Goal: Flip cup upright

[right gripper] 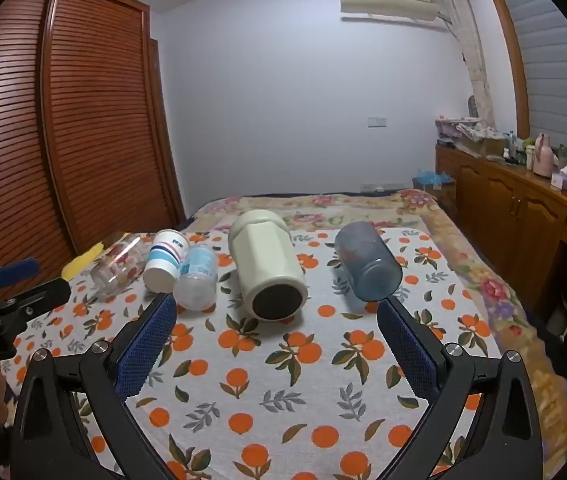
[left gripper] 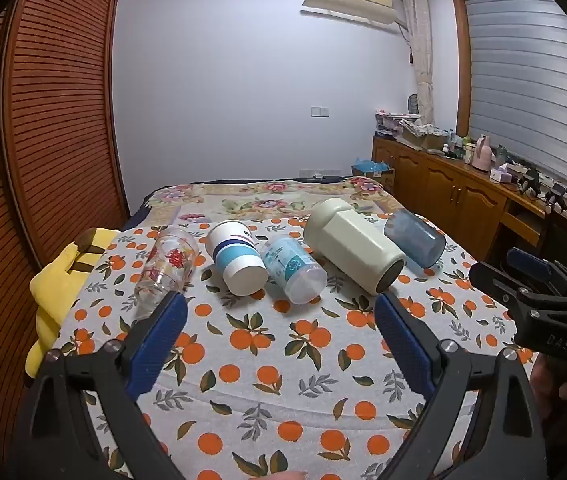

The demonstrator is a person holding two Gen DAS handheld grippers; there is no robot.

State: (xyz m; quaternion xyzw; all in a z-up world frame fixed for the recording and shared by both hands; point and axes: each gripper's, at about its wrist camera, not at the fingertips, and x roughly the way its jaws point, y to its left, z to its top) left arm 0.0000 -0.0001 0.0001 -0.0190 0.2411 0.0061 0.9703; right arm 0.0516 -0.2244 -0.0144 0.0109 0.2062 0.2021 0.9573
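1. Left wrist view: the left gripper [left gripper: 279, 312] was spread wide, holding nothing; five cups lay sideways on the cloth [left gripper: 267, 392]. The glass cup [left gripper: 165, 270] was partly hidden behind a finger.
2. Right wrist view: the right gripper [right gripper: 276, 314] was spread, empty; the cream cup [right gripper: 267, 264] pointed its dark base toward the camera, and the blue cup [right gripper: 365, 260] did likewise.

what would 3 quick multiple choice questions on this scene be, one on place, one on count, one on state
1. Which cup lies farthest left in the row?
A. clear glass
B. blue tumbler
C. cream cup

2. How many cups are on the orange-print cloth?
A. three
B. five
C. seven

3. How are the cups lying?
A. upright
B. stacked
C. on their sides

Answers: 1 A, it is the leftmost cup; 2 B, with the striped paper cup and the pale blue plastic cup; 3 C, all lie tipped over.
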